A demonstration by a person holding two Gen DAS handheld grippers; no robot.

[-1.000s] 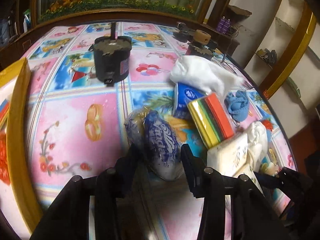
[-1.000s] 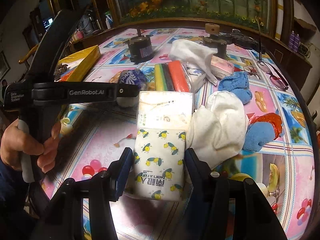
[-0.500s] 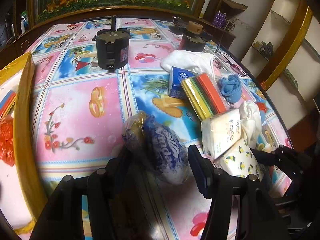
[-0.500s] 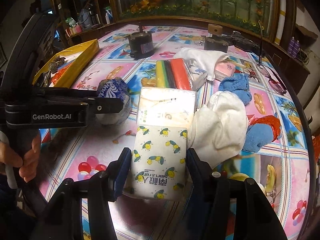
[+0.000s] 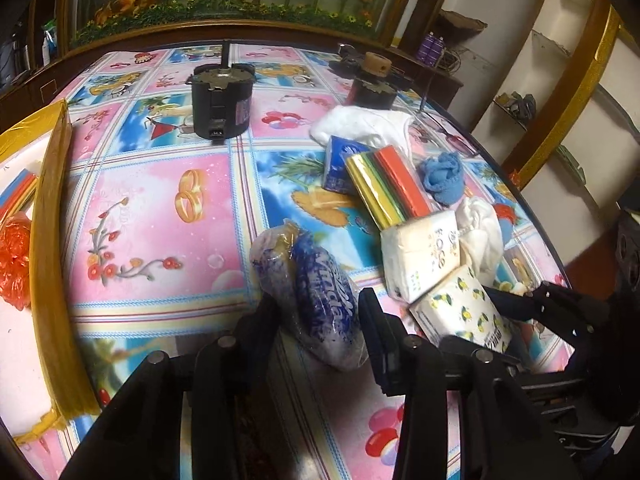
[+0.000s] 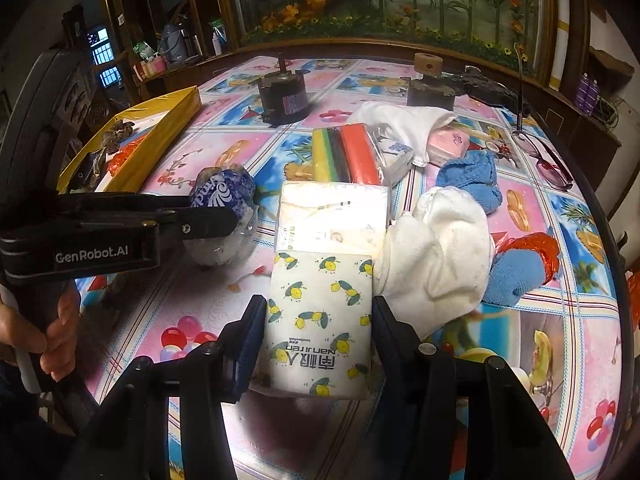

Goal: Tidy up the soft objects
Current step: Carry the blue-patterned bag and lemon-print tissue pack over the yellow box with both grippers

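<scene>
Between the left claw [image 5: 320,312]'s fingers, the blue-and-white plastic-wrapped tissue bundle [image 5: 316,288] is lying on the desk [image 5: 160,208]. The jaws opened wider a moment ago and have just been closing back in on it, so both pads are now pressing or nearly pressing its crinkled wrap. Over that second the bundle has been coming away from the striped packet [image 5: 388,188], leftward toward the yellow box [image 5: 52,264]. I judge this a regrip before carrying it to the box. The right claw [image 6: 318,332] is sitting half open around the lemon-print tissue pack [image 6: 320,320], fingers flanking both long edges, the pack resting flat beside the white cloth [image 6: 436,256].
</scene>
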